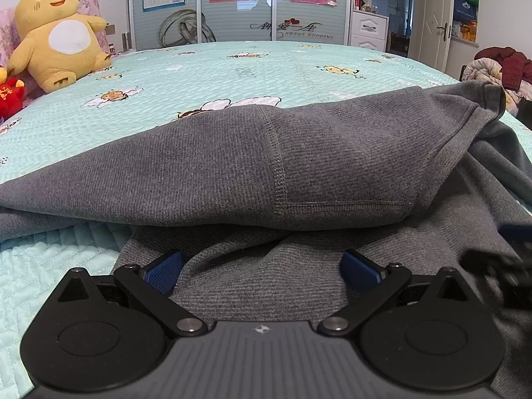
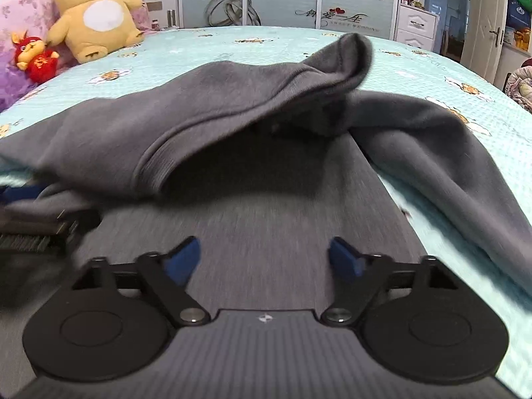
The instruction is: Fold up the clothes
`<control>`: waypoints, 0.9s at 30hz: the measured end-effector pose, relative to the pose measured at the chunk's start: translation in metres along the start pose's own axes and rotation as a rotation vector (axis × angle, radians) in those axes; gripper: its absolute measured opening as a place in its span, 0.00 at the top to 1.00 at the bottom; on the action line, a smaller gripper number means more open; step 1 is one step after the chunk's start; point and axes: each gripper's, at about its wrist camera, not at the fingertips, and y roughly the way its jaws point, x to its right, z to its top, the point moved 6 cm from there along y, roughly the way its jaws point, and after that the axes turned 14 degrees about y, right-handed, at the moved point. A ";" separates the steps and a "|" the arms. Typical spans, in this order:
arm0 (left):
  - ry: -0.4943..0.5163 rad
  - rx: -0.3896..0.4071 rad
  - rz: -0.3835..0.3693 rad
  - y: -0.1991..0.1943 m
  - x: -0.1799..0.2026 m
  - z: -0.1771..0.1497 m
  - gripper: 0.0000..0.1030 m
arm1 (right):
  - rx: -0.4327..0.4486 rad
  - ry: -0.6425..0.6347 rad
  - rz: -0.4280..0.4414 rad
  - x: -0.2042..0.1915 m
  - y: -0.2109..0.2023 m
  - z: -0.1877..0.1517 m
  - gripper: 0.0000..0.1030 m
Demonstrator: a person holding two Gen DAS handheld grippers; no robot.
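left gripper [image 1: 261, 271] fingers spread wide, a hump of grey garment [image 1: 266, 159] bunched between the blue pads, not visibly pinched. right gripper [image 2: 264, 261] fingers spread too, over flat grey cloth, gripping nothing. garment sprawled on the bed [image 1: 99, 126], one part flopped over itself, a sleeve [image 2: 449, 153] trailing right. mid-fold, likely between grasps. next: probably pinch an edge or that sleeve, then carry it across.
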 end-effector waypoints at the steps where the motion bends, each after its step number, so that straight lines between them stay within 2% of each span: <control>1: 0.001 0.000 0.001 0.000 0.000 0.000 0.00 | 0.005 -0.005 0.002 0.000 -0.008 -0.006 0.32; 3: -0.001 0.001 0.000 0.000 0.000 0.000 0.00 | 0.011 -0.004 0.002 0.000 -0.019 -0.013 0.41; 10: -0.002 0.003 -0.001 0.001 0.001 0.000 0.00 | 0.021 -0.014 -0.014 -0.005 -0.041 -0.027 0.51; 14: 0.001 0.002 0.001 0.000 0.001 0.001 0.00 | 0.000 0.040 -0.008 -0.006 -0.019 -0.003 0.45; 17: 0.001 -0.006 -0.010 0.000 0.000 0.002 0.00 | -0.011 0.067 -0.011 -0.010 0.010 0.021 0.31; 21: 0.030 -0.002 -0.038 -0.007 -0.006 0.004 0.02 | -0.002 0.114 0.002 -0.020 0.034 0.042 0.29; 23: 0.056 0.012 0.004 -0.010 -0.012 0.002 0.03 | 0.007 0.115 0.024 -0.028 0.036 0.044 0.29; 27: 0.008 -0.007 -0.018 -0.015 -0.021 -0.004 0.06 | 0.023 0.071 0.051 -0.042 0.037 0.042 0.30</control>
